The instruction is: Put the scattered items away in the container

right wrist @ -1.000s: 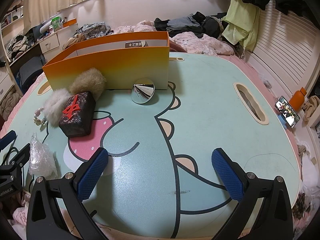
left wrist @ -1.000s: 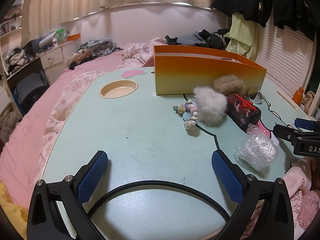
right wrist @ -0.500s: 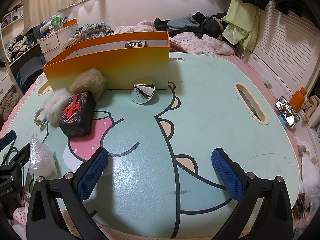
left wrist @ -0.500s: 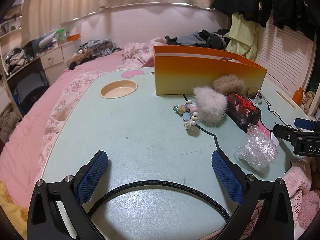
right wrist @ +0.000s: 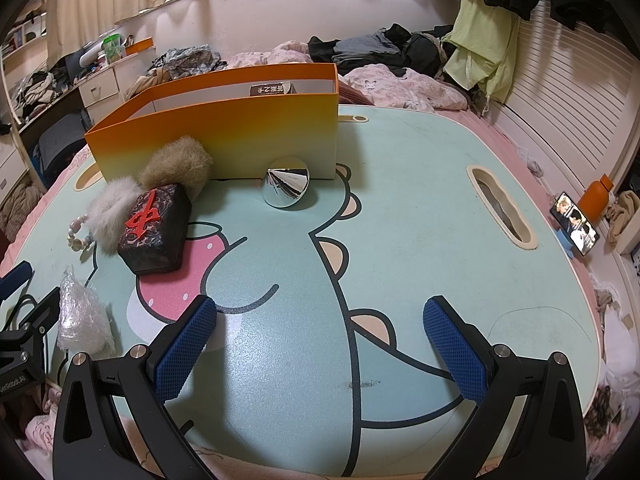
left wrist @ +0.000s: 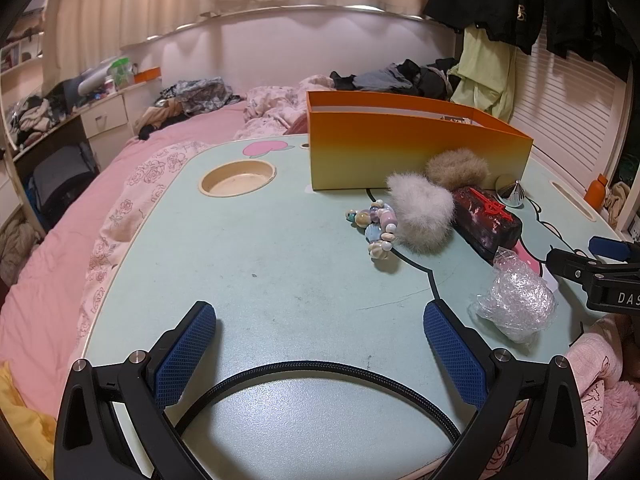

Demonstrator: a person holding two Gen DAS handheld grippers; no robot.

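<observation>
Both the left gripper point(left wrist: 320, 340) and right gripper point(right wrist: 320, 336) are spread wide and hold nothing. The orange box point(right wrist: 224, 132) stands on the table point(right wrist: 400, 208); pompoms point(right wrist: 176, 168), black block point(right wrist: 156, 228), beads point(left wrist: 376, 228) and plastic wrap point(left wrist: 516, 304) lie before it.

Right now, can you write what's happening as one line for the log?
stage: not started | left gripper: jaws open, empty | right gripper: jaws open, empty | orange box: on table | white pompom, bead bracelet, silver cone: still outside

Silver cone point(right wrist: 286, 187) stands just before the orange box point(right wrist: 224, 136).
</observation>
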